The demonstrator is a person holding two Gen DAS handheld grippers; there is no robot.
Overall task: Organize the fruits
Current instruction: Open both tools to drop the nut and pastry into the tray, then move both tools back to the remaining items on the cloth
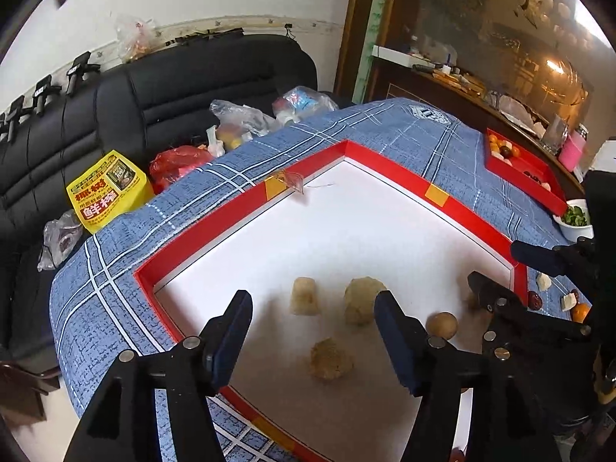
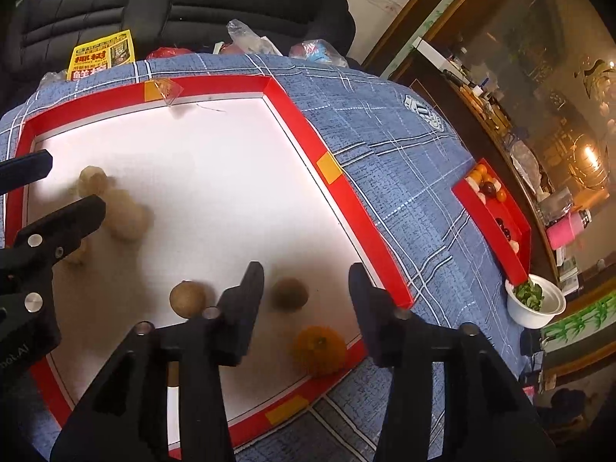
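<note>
Inside the red-rimmed tray (image 2: 300, 115), going left to right, lie three pale lumpy fruits (image 1: 361, 305) under the left gripper (image 1: 312, 331), its jaws apart and empty, then two brown round fruits (image 2: 187, 299) and one orange fruit (image 2: 320, 349) by the right gripper (image 2: 308, 300), also parted, gripping nothing

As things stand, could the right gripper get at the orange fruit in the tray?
Probably yes. The right gripper is open and empty, and the orange fruit lies just below its fingers, near the red tray wall, with nothing over it.
</note>
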